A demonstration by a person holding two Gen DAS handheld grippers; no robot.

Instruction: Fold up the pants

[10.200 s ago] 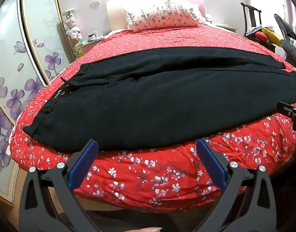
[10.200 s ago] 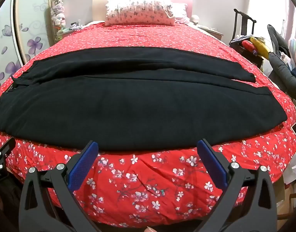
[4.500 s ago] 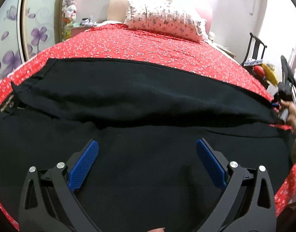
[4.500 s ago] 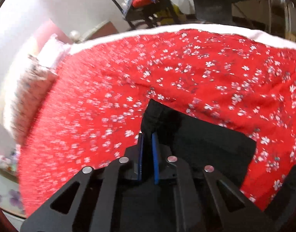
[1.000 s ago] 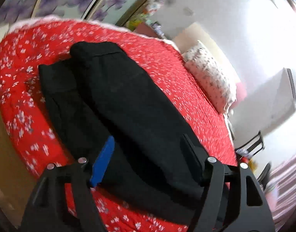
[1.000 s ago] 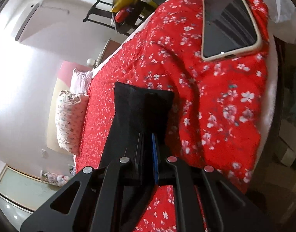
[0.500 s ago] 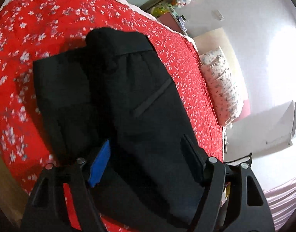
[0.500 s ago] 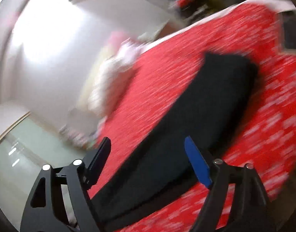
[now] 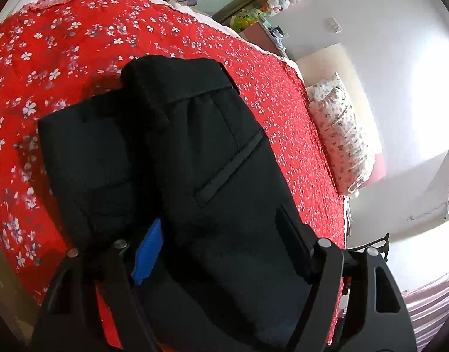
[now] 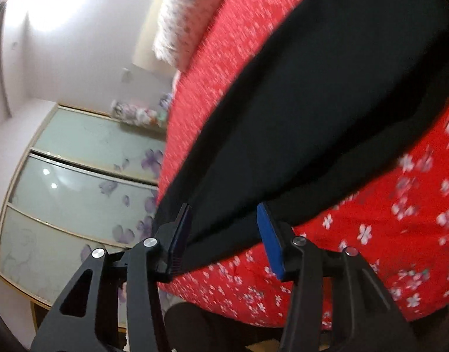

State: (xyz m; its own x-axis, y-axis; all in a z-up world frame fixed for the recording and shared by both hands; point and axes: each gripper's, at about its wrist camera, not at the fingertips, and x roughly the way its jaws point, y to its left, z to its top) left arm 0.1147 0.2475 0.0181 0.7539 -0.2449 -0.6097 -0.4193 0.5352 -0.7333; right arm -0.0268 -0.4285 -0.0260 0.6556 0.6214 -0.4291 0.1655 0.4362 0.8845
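The black pants [image 9: 212, 176] lie on the red flowered bedspread [image 9: 48, 58], one leg folded over the other. The waistband and a back pocket point away from me in the left wrist view. My left gripper [image 9: 218, 252] is open, its jaws spread either side of the upper layer close above the cloth. In the right wrist view the pants [image 10: 327, 102] run as a long black band across the bed. My right gripper [image 10: 224, 234] is open and empty at the pants' near edge. That view is blurred.
A flowered pillow [image 9: 342, 135] lies at the head of the bed, also in the right wrist view [image 10: 183, 20]. Sliding wardrobe doors with purple flowers [image 10: 77, 176] stand beside the bed. The bed's edge [image 9: 7, 264] drops off at the near left.
My right gripper has let go of the pant-leg hem, opened and swung round along the bed. My left gripper has moved closer down over the waistband end.
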